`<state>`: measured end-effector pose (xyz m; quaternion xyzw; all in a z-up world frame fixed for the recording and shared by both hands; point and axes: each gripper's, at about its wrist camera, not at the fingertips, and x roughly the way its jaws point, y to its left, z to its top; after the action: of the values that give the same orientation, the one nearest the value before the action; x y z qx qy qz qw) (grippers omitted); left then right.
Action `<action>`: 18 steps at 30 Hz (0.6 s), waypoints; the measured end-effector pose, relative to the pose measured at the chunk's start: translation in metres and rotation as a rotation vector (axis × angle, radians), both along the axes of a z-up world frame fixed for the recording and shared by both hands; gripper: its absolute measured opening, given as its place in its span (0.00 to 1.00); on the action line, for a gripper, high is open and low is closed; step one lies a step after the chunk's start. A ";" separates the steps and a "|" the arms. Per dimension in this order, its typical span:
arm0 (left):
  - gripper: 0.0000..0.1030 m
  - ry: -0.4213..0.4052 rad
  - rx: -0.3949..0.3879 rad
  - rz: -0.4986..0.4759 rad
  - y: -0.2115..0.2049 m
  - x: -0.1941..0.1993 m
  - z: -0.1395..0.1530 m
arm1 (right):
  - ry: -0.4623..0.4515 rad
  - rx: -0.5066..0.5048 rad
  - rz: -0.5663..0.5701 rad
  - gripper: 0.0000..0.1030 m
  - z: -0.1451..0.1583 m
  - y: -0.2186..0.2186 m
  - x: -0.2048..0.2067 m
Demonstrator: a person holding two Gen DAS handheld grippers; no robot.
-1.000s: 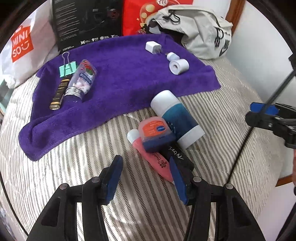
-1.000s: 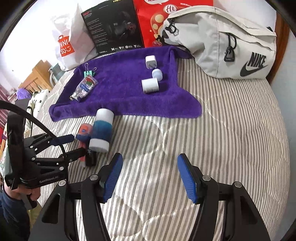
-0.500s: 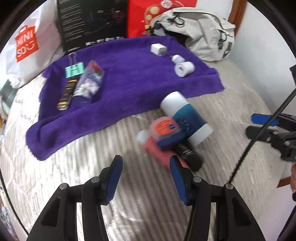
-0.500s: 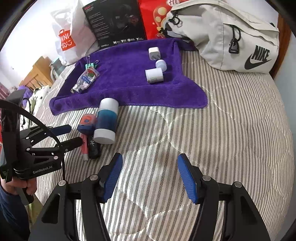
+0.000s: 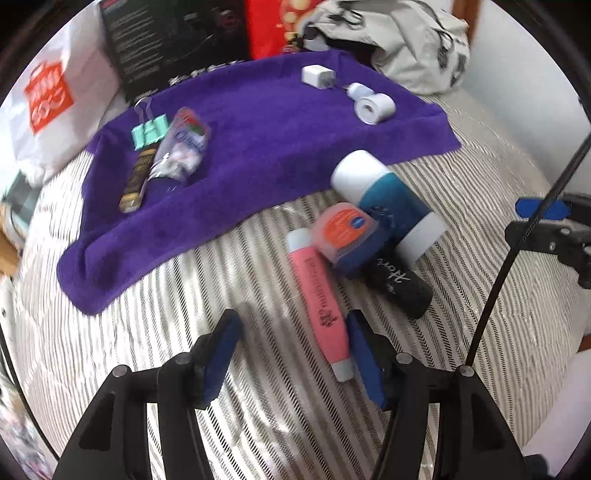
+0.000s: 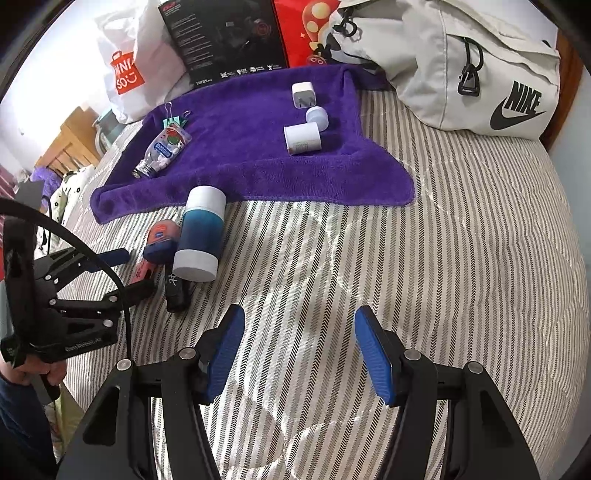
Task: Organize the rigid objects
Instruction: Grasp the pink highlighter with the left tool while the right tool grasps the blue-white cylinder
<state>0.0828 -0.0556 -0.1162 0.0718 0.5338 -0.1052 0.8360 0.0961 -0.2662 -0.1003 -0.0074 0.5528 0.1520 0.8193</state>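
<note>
A purple towel (image 5: 236, 122) (image 6: 240, 158) lies on the striped bed. On it rest a teal binder clip (image 5: 149, 131), a dark gold tube (image 5: 136, 177), a clear pouch (image 5: 181, 147) (image 6: 164, 147), a white charger (image 5: 316, 75) (image 6: 303, 94), a small cap (image 6: 317, 116) and a white roll (image 5: 375, 107) (image 6: 302, 138). In front of the towel lie a blue-and-white cylinder (image 5: 388, 206) (image 6: 201, 232), an orange-lidded jar (image 5: 345, 232) (image 6: 162, 240), a pink tube (image 5: 323, 299) and a black tube (image 5: 399, 280) (image 6: 174, 288). My left gripper (image 5: 291, 354) (image 6: 129, 269) is open, its right finger beside the pink tube's end. My right gripper (image 6: 299, 350) is open over bare bedding.
A grey Nike bag (image 6: 461, 62), a red bag (image 6: 306, 29), a black box (image 6: 221, 37) and a white Miniso bag (image 6: 129, 70) line the far edge behind the towel. Striped bedding (image 6: 443, 258) spreads to the right. A hand (image 6: 37, 373) holds the left gripper's handle.
My left gripper has drawn back and shifted left, so the pink tube now shows full length by its right finger. The right gripper's view has moved slightly closer to the bed.
</note>
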 end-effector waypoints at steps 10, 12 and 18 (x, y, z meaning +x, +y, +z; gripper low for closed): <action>0.39 -0.049 -0.002 0.025 -0.008 0.006 0.007 | -0.004 0.032 0.002 0.60 -0.001 0.009 0.003; 0.23 -0.050 -0.011 0.018 -0.010 0.005 0.006 | -0.013 0.066 -0.007 0.60 0.001 0.013 0.008; 0.16 -0.055 0.004 0.018 0.001 -0.005 0.006 | -0.058 0.096 0.026 0.60 0.008 0.047 0.028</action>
<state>0.0780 -0.0545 -0.1105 0.0716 0.5113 -0.0946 0.8512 0.1238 -0.2193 -0.0920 0.0202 0.5207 0.1885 0.8324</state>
